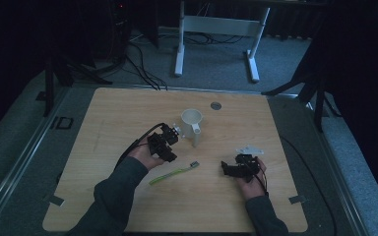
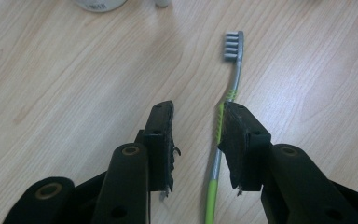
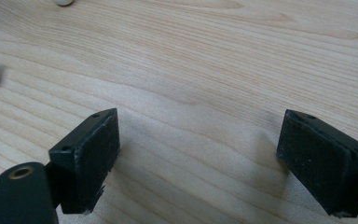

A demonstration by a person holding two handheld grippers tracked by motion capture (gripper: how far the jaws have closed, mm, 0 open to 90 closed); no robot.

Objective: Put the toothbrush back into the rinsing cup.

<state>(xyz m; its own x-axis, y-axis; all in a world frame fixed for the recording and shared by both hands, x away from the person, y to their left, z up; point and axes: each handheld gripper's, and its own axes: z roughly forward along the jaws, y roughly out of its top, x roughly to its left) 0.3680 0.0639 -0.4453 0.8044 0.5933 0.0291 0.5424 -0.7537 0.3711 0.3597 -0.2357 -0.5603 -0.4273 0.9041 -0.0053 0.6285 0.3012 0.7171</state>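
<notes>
While the left gripper angles down over the surface middle, its parted jaws straddle the toothbrush handle without clamping. Right gripper rests low near the right edge, spread wide, grasping nothing.

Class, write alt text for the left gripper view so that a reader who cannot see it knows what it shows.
Two black jaws of the left gripper stand slightly apart over a green and grey toothbrush lying flat on a light wooden table, its handle running beside the right-hand jaw, with no grip visible. The bristled head points away from the camera.
</notes>
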